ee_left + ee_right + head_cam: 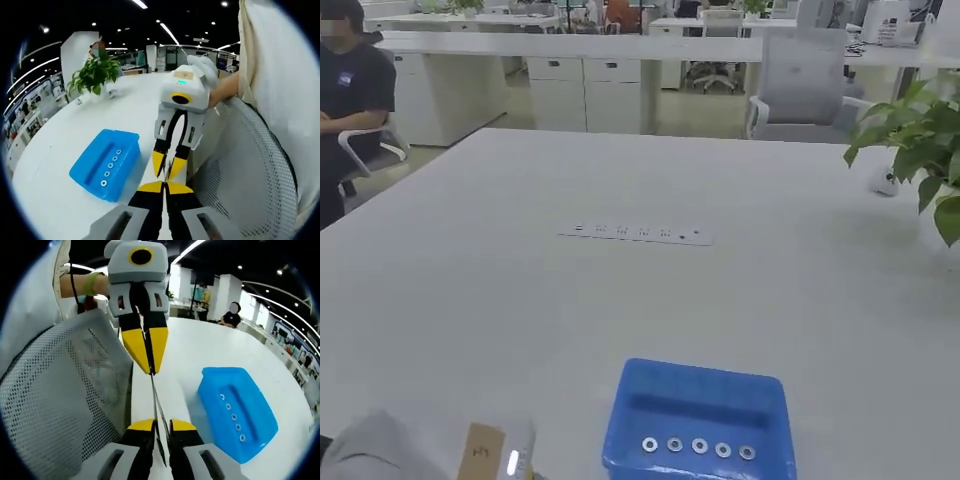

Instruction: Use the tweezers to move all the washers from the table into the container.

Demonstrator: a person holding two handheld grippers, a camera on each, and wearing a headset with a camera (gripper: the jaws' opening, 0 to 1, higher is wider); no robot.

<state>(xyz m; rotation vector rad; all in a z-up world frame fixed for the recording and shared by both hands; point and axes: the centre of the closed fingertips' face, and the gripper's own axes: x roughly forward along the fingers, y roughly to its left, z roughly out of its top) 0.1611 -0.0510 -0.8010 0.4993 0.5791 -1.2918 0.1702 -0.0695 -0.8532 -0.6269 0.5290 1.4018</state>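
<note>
By the near left edge of the table (620, 310), the tweezers (156, 405) are held at both ends. The left gripper (149, 371) is closed on their tip and the right gripper (162, 426) is clamped around their body, probably so the grip can be reset. To the right, five washers (699, 446) are lined up inside the container (760, 392); none is seen on the table. The tweezers are made out in the right gripper view, the washers counted in the head view.

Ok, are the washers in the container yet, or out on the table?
In: five washers lie in a row on the floor of the blue container. Both gripper views show the same row inside it.
</note>
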